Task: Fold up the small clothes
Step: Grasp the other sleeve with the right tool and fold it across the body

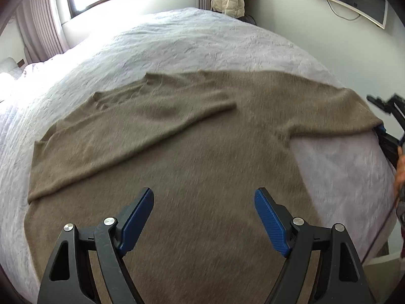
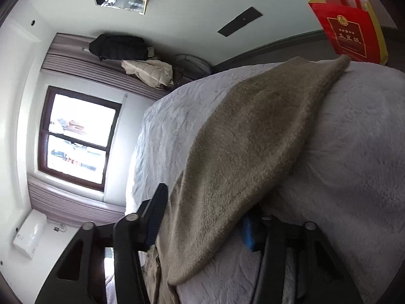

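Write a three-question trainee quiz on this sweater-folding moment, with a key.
1. True or false: the left gripper holds the brown sweater.
2. Which sleeve already lies folded across the sweater's body, seen from the left wrist camera? A. the one on the left of that picture B. the one on the right C. neither
3. Fill in: the right gripper has the end of the other ____ between its fingers.

Key: 1 false, its jaws stand open above the sweater; 2 A; 3 sleeve.

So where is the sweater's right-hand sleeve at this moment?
In the left wrist view the sleeve stretches to the bed's right edge, its cuff between the right gripper's fingers.
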The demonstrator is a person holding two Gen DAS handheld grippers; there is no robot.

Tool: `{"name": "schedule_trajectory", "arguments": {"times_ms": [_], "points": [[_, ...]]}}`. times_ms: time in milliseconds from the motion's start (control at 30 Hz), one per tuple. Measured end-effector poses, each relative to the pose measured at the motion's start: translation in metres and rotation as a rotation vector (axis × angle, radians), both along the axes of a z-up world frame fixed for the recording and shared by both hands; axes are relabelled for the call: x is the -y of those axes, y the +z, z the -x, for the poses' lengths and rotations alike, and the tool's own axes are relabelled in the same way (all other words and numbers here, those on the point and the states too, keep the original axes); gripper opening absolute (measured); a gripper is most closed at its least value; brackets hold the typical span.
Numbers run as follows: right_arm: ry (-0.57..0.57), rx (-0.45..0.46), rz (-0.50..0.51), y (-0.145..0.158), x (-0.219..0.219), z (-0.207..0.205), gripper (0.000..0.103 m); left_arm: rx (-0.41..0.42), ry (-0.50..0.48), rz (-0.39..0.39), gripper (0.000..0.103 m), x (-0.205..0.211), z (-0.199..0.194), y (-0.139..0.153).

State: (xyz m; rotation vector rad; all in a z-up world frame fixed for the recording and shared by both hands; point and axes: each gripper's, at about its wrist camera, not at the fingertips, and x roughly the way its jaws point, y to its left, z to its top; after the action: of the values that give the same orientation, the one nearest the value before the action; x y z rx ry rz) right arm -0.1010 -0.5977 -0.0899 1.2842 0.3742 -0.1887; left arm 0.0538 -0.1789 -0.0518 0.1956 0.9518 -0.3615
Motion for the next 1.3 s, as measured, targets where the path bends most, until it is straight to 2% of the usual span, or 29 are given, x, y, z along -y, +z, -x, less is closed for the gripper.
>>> {"name": "schedule_trajectory", "arguments": {"times_ms": [67,100,200,300,400,433,500,567,633,800,1000,1167,1233,1300], "points": [[0.04,0.042,0.012,0.007,-0.004,-0.005,0.015,0.013,0.006,0.016,0.082,0.012,-0.013,0.004],[0.053,0.057,0.024,0.011,-0.011,-0.006,0.014,0.013,0.005,0.028,0.082,0.021,-0.02,0.004],[0.116,0.118,0.055,0.024,-0.021,-0.014,0.014,0.034,-0.013,0.02,0.082,0.048,-0.037,0.001],[0.179,0.183,0.08,0.04,-0.036,-0.022,0.014,0.082,-0.001,-0.062,0.083,0.075,-0.051,-0.014],[0.24,0.232,0.119,0.058,-0.05,-0.034,0.014,0.047,-0.037,-0.106,0.083,0.094,-0.06,-0.037],[0.259,0.243,0.13,0.062,-0.055,-0.036,0.014,0.06,-0.049,-0.124,0.083,0.097,-0.059,-0.04],[0.295,0.25,0.154,0.071,-0.068,-0.049,0.014,0.071,-0.068,-0.119,0.083,0.096,-0.058,-0.035],[0.334,0.257,0.175,0.08,-0.084,-0.064,0.014,0.052,-0.088,-0.083,0.083,0.087,-0.058,-0.027],[0.372,0.263,0.196,0.087,-0.1,-0.077,0.014,0.047,-0.085,-0.046,0.083,0.071,-0.057,-0.017],[0.529,0.283,0.279,0.103,-0.163,-0.114,0.014,0.102,-0.007,0.018,0.083,0.005,-0.058,0.006],[0.769,0.238,0.458,0.109,-0.288,-0.161,0.014,0.104,0.125,0.013,0.083,-0.096,-0.061,0.007],[1.017,0.161,0.595,0.074,-0.399,-0.183,0.017,0.087,0.262,0.028,0.083,-0.175,-0.062,-0.007],[1.096,0.066,0.627,0.045,-0.429,-0.195,0.017,0.066,0.303,0.036,0.083,-0.195,-0.063,-0.017],[1.117,-0.034,0.616,0.017,-0.441,-0.203,0.02,0.033,0.337,0.03,0.083,-0.211,-0.066,-0.034]]}}
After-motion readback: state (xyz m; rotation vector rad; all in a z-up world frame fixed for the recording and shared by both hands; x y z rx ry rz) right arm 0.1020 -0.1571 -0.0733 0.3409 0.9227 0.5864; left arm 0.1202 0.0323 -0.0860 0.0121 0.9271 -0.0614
